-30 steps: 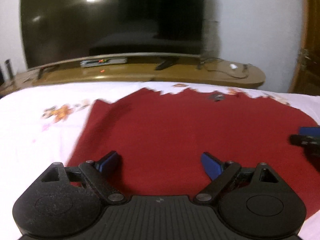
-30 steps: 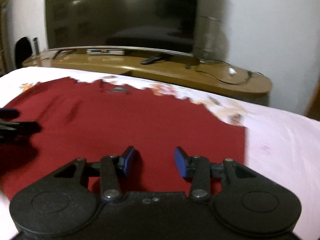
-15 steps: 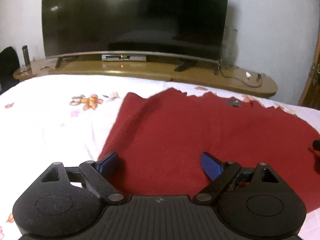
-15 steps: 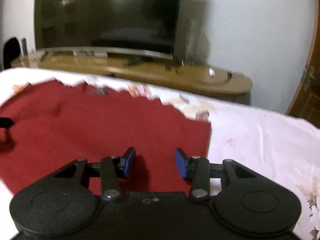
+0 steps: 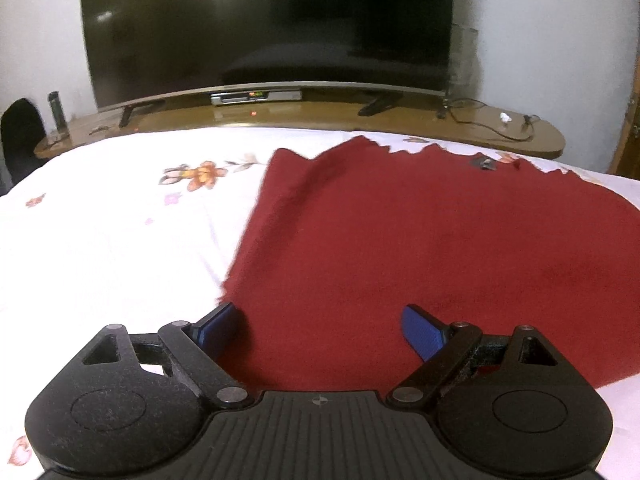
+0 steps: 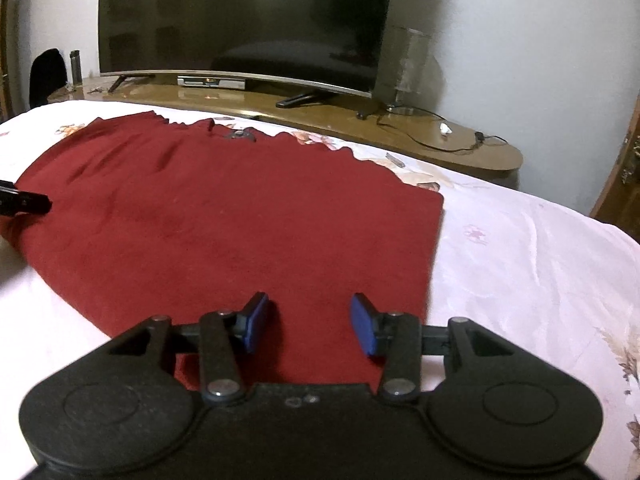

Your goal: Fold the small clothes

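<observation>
1 red cloth [image 5: 420, 248], 2 tongs [image 5: 320, 330] [image 6: 310, 322]

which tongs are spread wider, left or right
The left tongs: their blue pads stand far apart over the red cloth, while the right tongs leave a narrower gap.

Large dark TV [image 5: 264, 24] on long wooden TV stand [image 6: 460, 148] behind bed. Set-top box [image 5: 256, 97] under screen. Dark bottle [image 5: 58, 110] at stand's left end, cables [image 6: 432, 140] at right end. Floral white bedsheet [image 5: 100, 240].

left gripper [image 5: 322, 330] jaws wide apart over near-left edge of red garment [image 5: 420, 248], flat on floral bedsheet [image 5: 112, 240], TV [image 5: 268, 24] behind.
</observation>
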Tool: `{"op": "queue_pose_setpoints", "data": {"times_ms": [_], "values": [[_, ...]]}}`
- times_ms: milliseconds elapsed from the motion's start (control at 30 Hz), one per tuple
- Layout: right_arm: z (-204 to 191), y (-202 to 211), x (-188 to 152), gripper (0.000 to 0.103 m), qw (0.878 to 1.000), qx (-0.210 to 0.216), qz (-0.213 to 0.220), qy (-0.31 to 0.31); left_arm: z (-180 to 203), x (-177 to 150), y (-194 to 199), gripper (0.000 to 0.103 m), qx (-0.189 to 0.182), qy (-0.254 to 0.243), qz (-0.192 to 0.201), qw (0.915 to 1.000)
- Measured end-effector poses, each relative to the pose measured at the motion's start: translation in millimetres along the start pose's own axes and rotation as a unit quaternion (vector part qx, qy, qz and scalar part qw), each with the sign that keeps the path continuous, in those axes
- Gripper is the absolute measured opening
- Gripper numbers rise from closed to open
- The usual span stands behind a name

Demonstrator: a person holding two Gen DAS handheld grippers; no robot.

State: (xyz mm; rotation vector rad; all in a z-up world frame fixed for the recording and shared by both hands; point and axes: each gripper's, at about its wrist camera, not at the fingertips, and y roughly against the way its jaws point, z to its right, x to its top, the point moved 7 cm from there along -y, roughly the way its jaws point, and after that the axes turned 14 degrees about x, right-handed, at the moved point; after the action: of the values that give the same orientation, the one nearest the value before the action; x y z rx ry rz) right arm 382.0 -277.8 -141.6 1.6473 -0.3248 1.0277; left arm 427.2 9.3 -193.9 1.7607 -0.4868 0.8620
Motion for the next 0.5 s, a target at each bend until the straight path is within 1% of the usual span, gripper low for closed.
{"op": "queue_pose_setpoints", "data": {"times_ms": [67, 100, 133, 200, 267, 333, 433, 467, 500], "values": [[-0.2, 3.3, -2.4, 0.044, 1.0, -0.006, -0.004, 0.004, -7.3, -6.2, -1.6, 0.089, 0.008, -0.002, -0.005, 1.0], [0.3, 4.3, -7.4, 0.044, 1.0, -0.012, -0.009, 0.008, -10.0, -7.9, -4.3, 0.089, 0.001, 0.003, -0.01, 0.9999], [1.8, 3.6, -9.7, 0.044, 1.0, -0.018, -0.009, 0.012, -12.9, -8.6, -7.0, 0.092, -0.007, 0.012, -0.016, 0.9998], [1.8, 2.7, -8.5, 0.044, 1.0, -0.021, -0.013, 0.009, -16.5, -8.0, -12.8, 0.095, -0.013, 0.018, -0.027, 0.9994], [2.3, 1.3, -7.0, 0.045, 1.0, -0.025, -0.018, 0.001, -19.6, -5.8, -11.4, 0.095, -0.01, 0.018, -0.035, 0.9992], [2.2, 6.1, -5.0, 0.043, 0.999, -0.027, -0.02, -0.014, -25.7, -5.7, -3.0, 0.091, -0.01, 0.021, -0.032, 0.9992], [0.0, 30.6, -5.0, 0.043, 0.999, -0.026, 0.008, -0.025, -37.2, -15.8, 5.4, 0.091, -0.016, 0.03, -0.037, 0.9988], [0.2, 35.9, -7.2, 0.043, 0.999, -0.027, 0.012, -0.025, -38.2, -21.1, 0.3, 0.091, -0.012, 0.023, -0.046, 0.9986], [1.4, 35.8, -12.3, 0.043, 0.999, -0.032, 0.006, -0.025, -38.2, -23.1, -1.6, 0.091, -0.015, 0.024, -0.043, 0.9987]]}}
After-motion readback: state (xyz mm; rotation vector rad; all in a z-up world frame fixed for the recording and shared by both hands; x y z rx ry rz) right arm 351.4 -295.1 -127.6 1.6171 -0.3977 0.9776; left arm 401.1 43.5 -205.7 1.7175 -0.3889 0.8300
